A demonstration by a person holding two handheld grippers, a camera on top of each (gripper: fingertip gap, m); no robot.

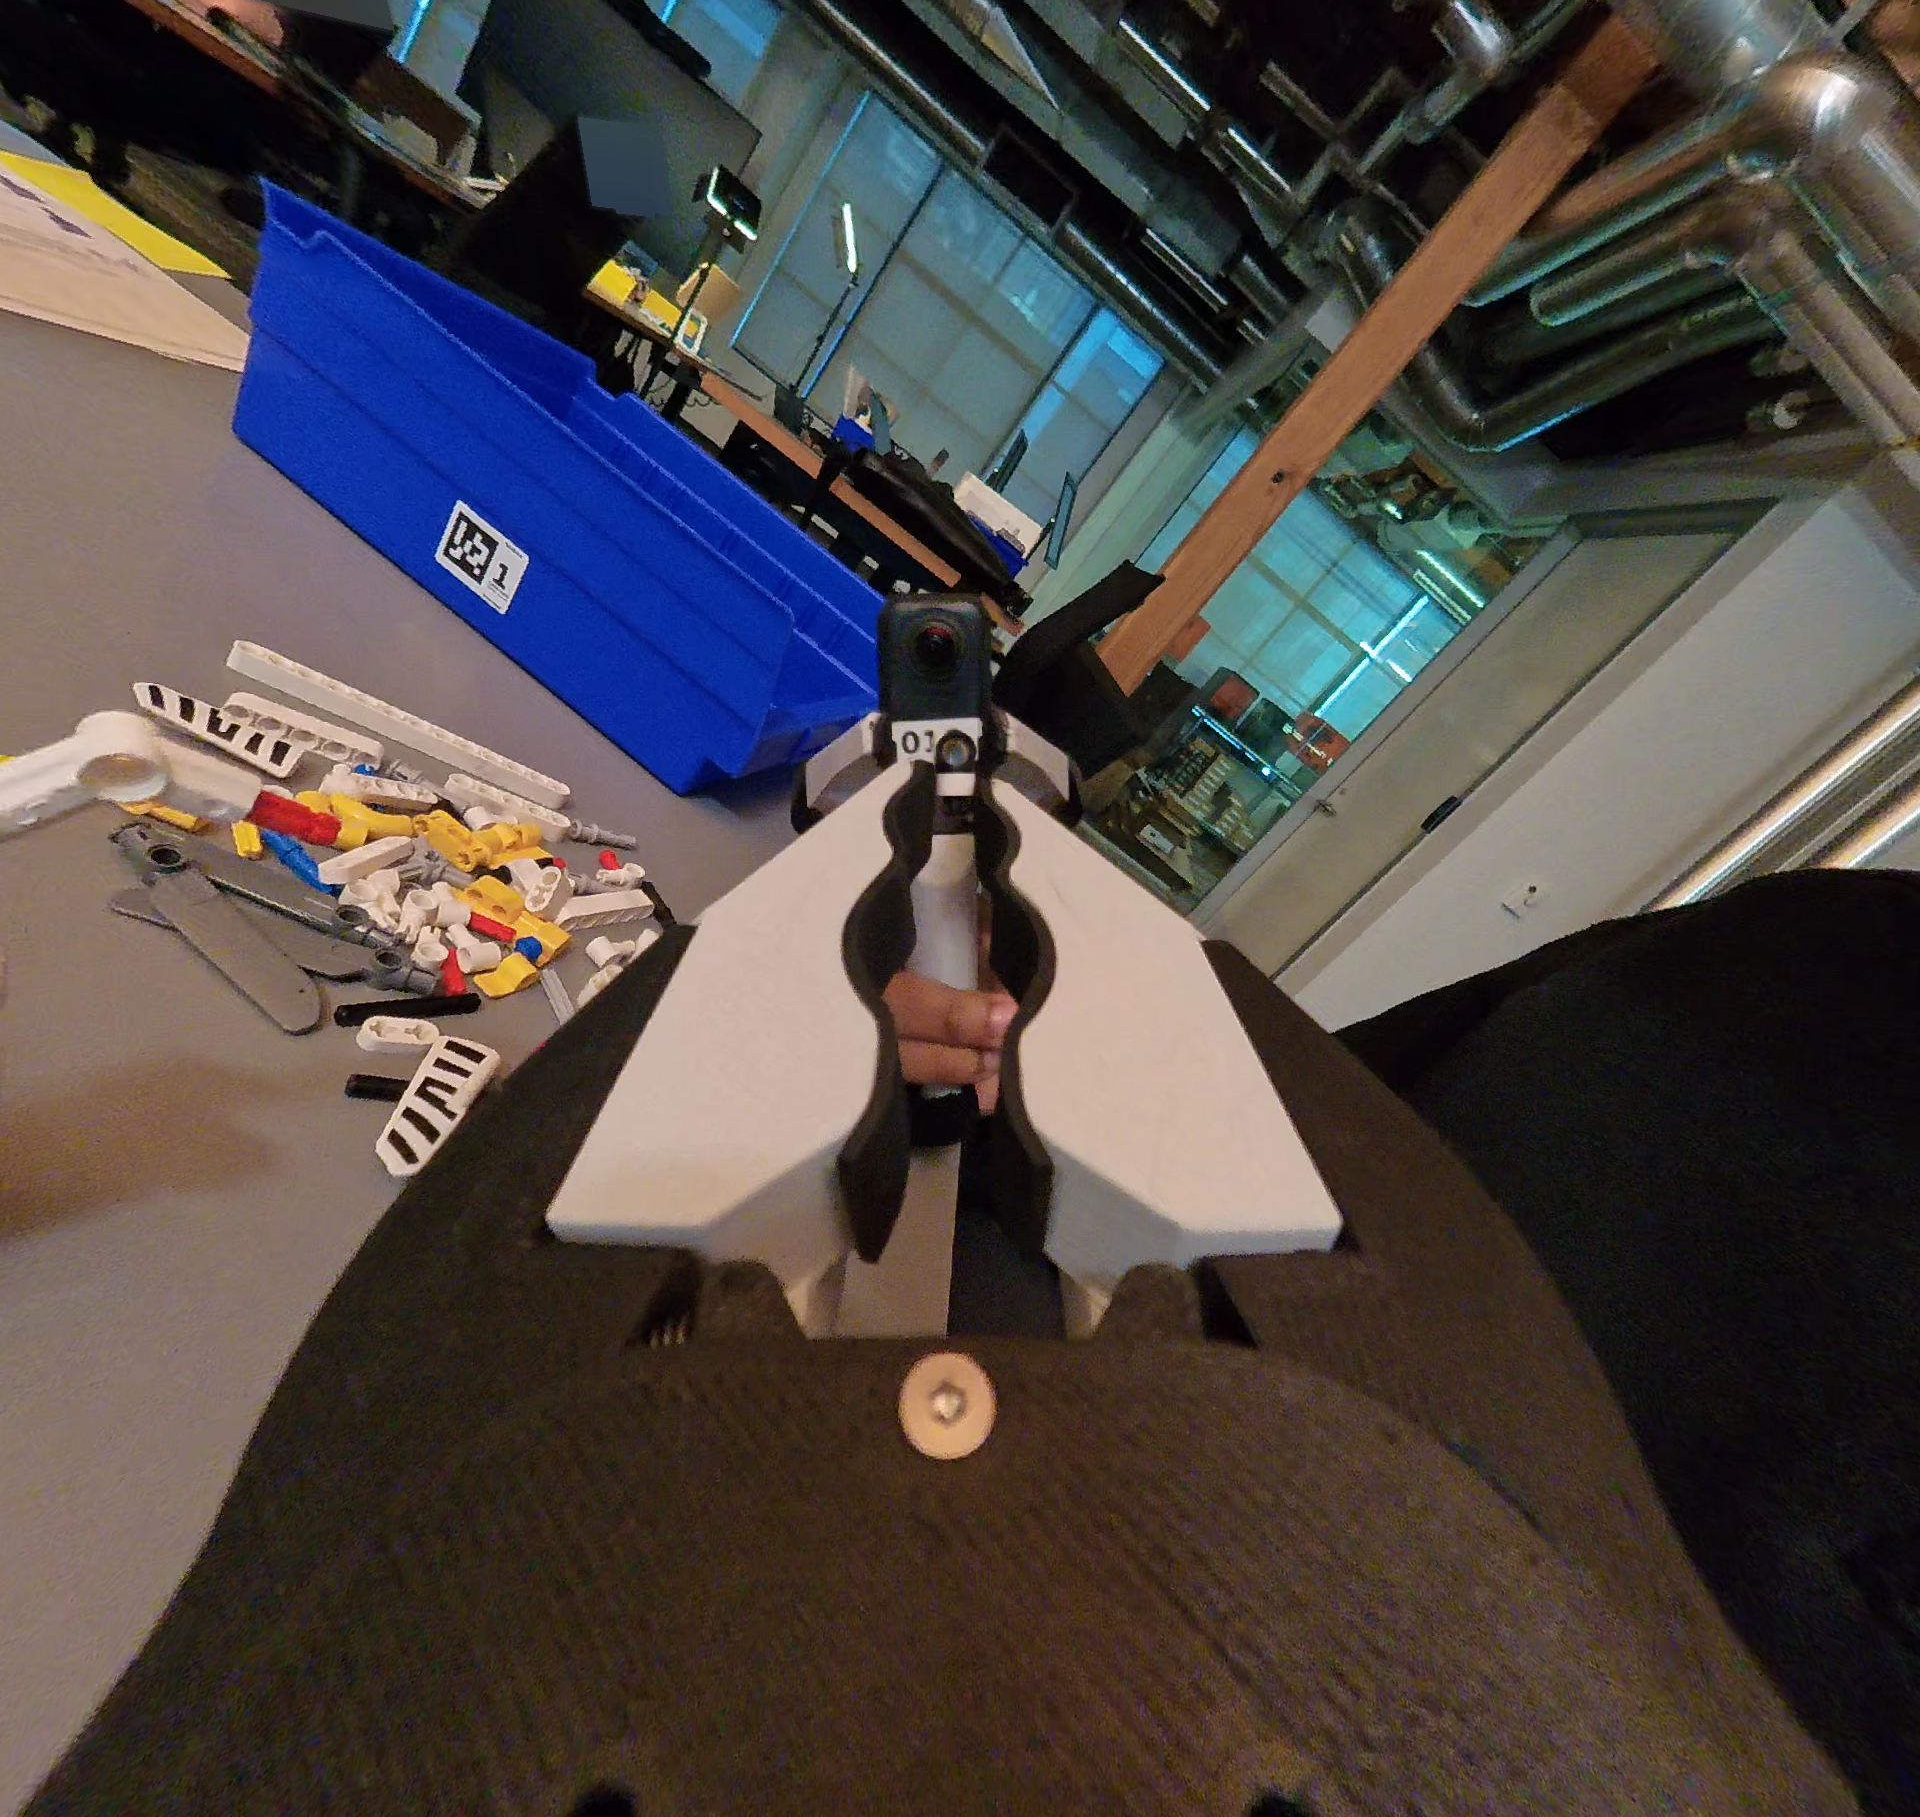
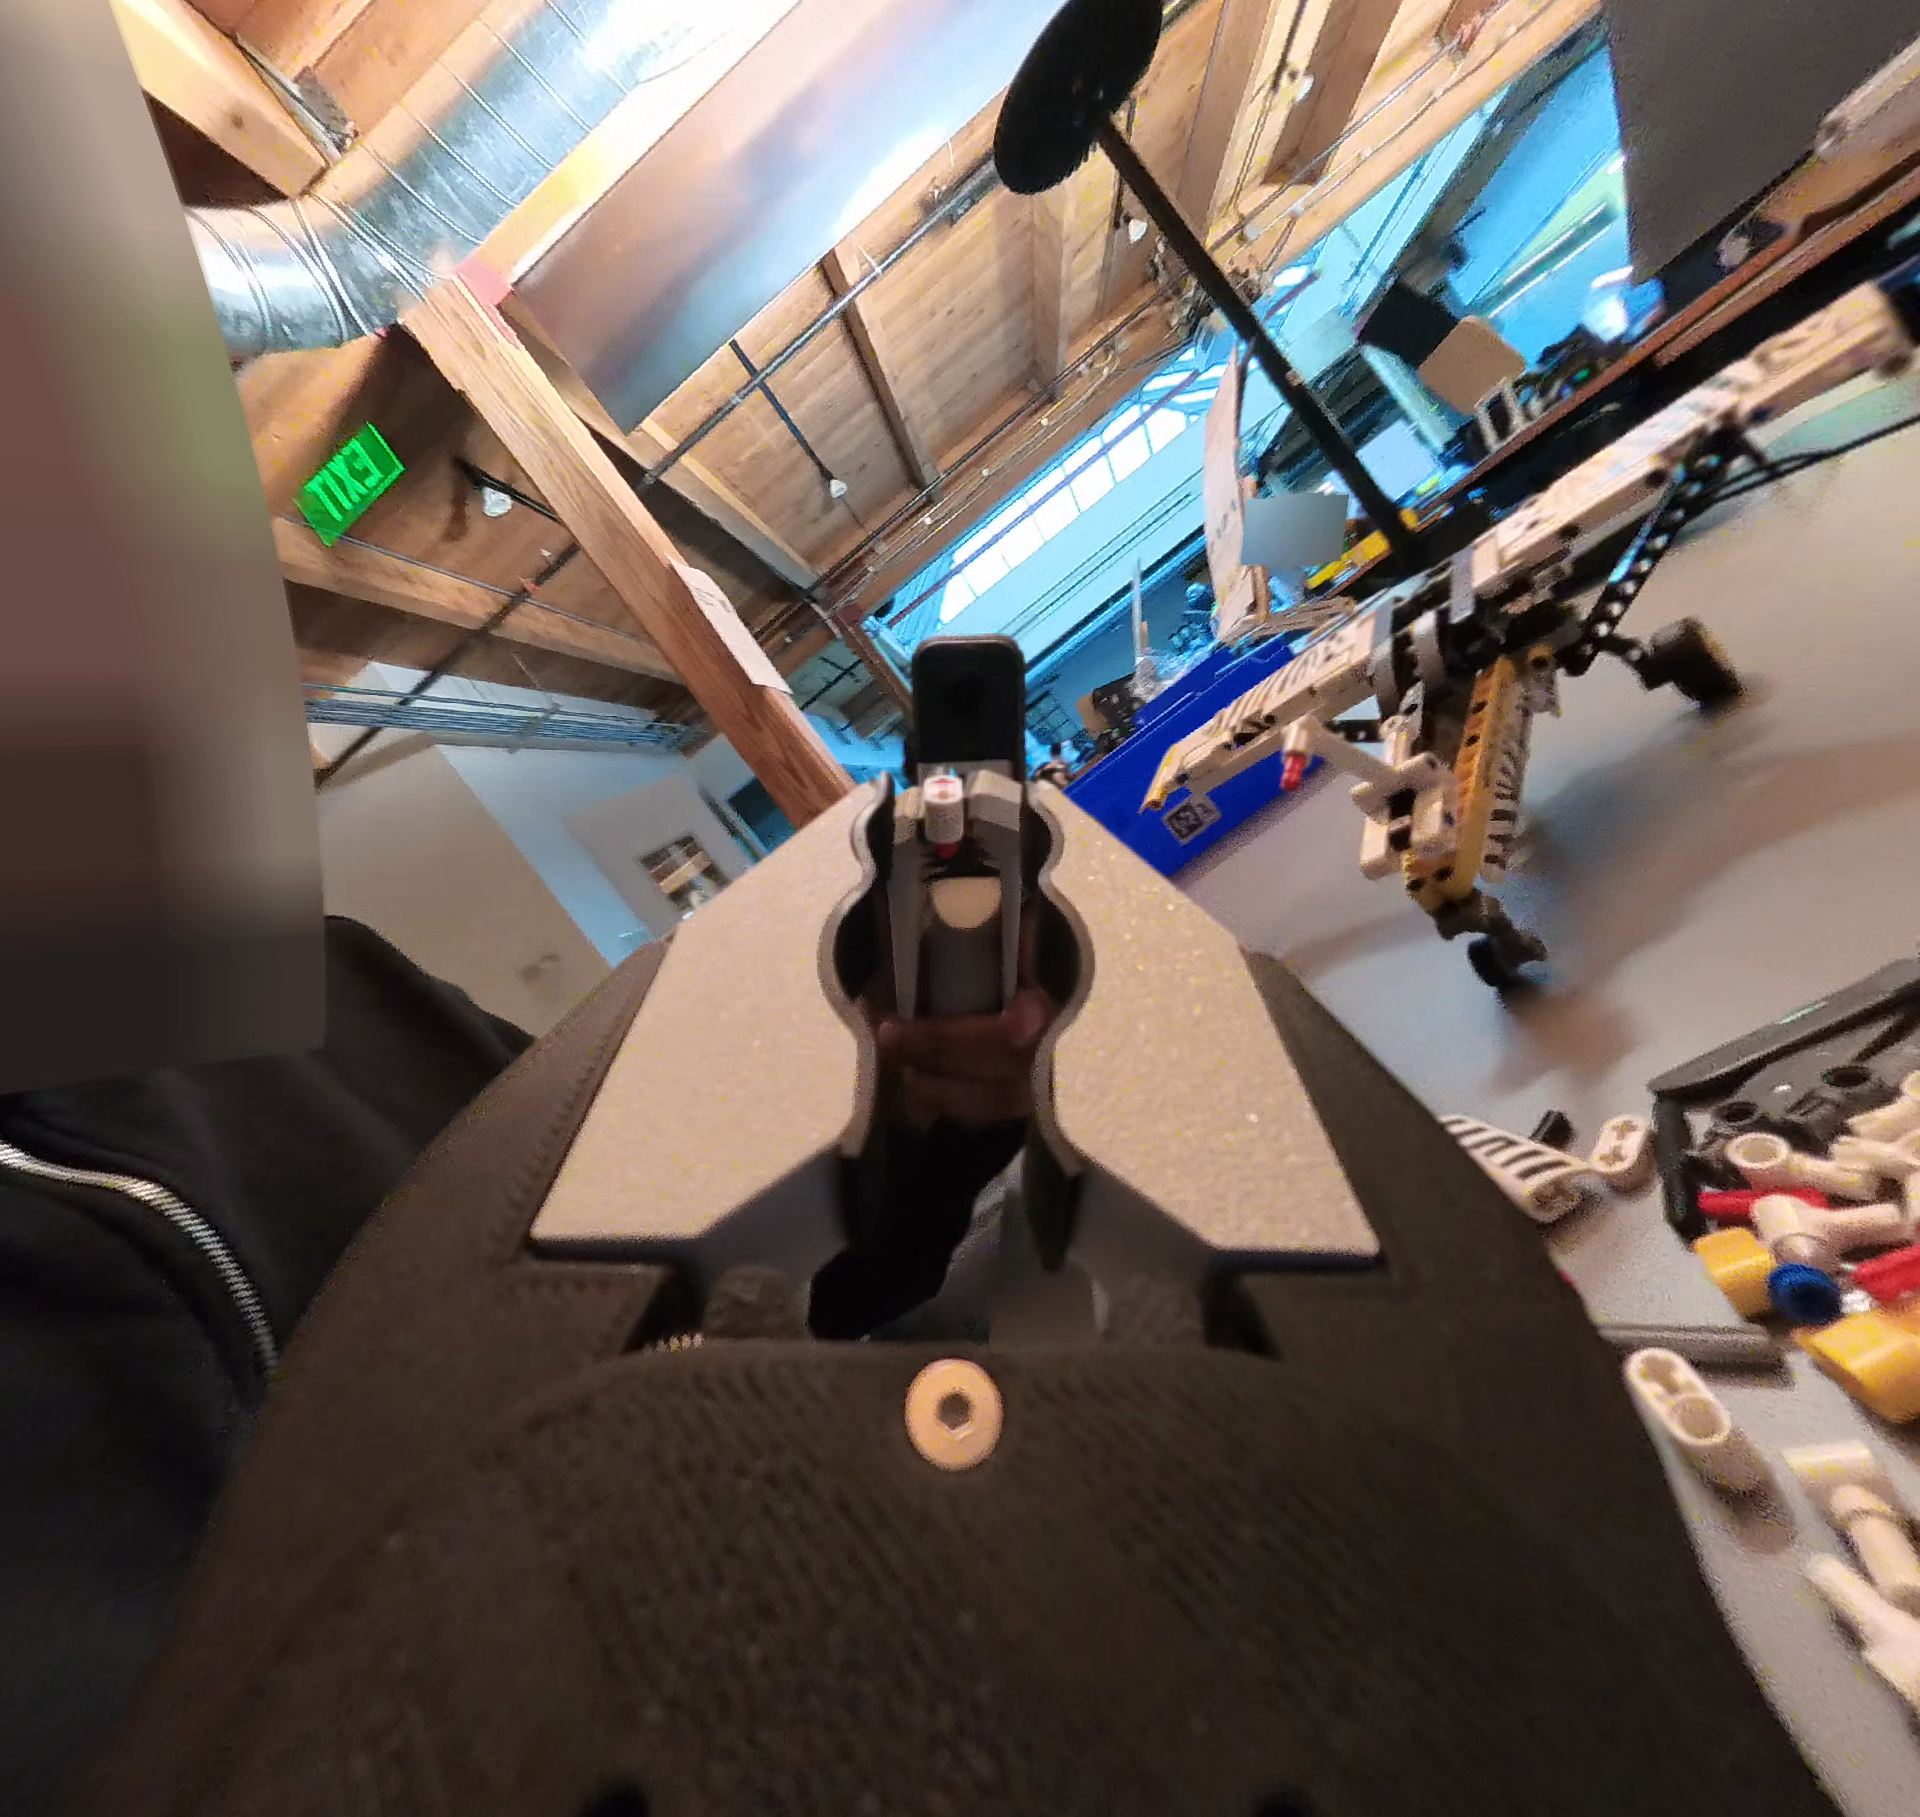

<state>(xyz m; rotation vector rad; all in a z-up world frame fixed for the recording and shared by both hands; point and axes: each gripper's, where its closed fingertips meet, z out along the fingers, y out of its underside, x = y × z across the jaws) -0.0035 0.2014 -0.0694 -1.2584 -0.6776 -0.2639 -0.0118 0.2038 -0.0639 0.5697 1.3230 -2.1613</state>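
Both claws face each other tip to tip, above the tabletop (image 1: 125, 562).

L claw (image 1: 951, 780): narrow, nearly closed. Its black pads pinch a small white connector (image 1: 956, 753) w/ a round hole, right at the tips. From the R view the same piece shows as a short white barrel w/ a red pin (image 2: 943, 851) poking out of its lower end, and the L claw's slim grey fingers close on it from both sides.

R claw (image 2: 956, 801): part open. Its tips stand either side of the L claw's tips and the connector, w/ a gap on each side, so nothing is gripped.

A hand (image 1: 951, 1029) wraps the R handle, seen through the L fingers.

Around:
- Blue bin (image 1: 540, 479) w/ a square marker sticker, on the tabletop behind the claws.
- Pile of loose parts (image 1: 416, 874) near the bin: white beams, yellow, red and blue connectors, grey blades, striped panels.
- Part-built model (image 2: 1455, 728), white, yellow and black, standing on the tabletop near the bin.
- Black gear (image 2: 1075, 84) on a long black rod rising from the model.
- White and yellow sheet (image 1: 94, 250) at the far tabletop edge.
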